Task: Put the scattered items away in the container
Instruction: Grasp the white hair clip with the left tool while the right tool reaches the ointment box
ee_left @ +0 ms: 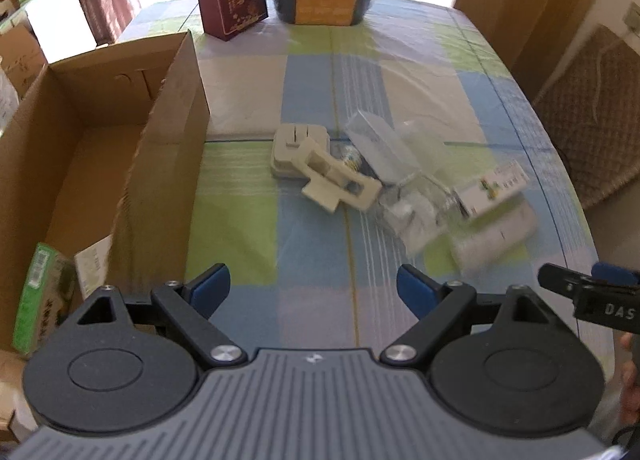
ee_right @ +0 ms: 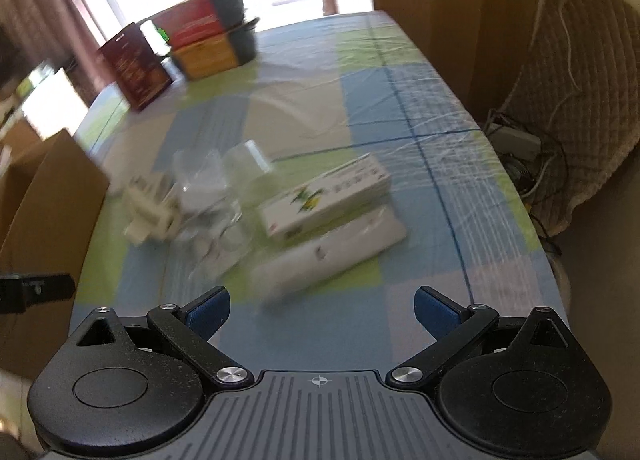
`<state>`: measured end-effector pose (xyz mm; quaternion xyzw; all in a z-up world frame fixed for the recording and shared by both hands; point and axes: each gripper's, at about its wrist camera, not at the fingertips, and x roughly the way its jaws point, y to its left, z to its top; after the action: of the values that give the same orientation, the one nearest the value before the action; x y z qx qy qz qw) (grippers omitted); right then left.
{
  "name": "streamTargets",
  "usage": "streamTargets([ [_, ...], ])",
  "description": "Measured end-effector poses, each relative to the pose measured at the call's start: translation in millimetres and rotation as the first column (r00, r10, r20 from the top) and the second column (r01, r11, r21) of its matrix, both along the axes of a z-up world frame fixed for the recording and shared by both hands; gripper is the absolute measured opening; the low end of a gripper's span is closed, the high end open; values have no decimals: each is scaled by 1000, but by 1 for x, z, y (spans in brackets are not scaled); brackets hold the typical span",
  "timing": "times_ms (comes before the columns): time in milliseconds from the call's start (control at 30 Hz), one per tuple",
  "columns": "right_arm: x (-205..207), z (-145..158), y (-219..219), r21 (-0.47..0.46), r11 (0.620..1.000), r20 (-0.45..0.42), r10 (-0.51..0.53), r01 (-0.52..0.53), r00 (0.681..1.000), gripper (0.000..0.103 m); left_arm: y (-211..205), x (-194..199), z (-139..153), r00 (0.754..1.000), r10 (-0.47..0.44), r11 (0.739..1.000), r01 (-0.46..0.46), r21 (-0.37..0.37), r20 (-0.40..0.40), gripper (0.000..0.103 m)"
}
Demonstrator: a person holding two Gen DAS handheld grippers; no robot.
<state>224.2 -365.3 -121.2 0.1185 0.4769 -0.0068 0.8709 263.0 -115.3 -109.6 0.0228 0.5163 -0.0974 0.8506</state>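
Fingers (ee_left: 212,287) on both grippers spread wide and empty, the scattered items (ee_left: 384,180) heaped just right of the cardboard box (ee_left: 120,132) risk scattering, since the slippery clear wrappers (ee_right: 216,196) overlap neighbours.

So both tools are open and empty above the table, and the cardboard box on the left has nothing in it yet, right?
Not quite. The left tool and right tool are open and empty above the table, but the cardboard box is not empty: the left wrist view shows a green packet already inside its near corner.
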Motion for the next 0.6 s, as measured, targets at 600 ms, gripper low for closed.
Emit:
streamTargets([
  [600,80,-33,-68,198,937,-26,-288,288,957,103,-11,117,-77,963,243,962,-255,-96,-117,78],
])
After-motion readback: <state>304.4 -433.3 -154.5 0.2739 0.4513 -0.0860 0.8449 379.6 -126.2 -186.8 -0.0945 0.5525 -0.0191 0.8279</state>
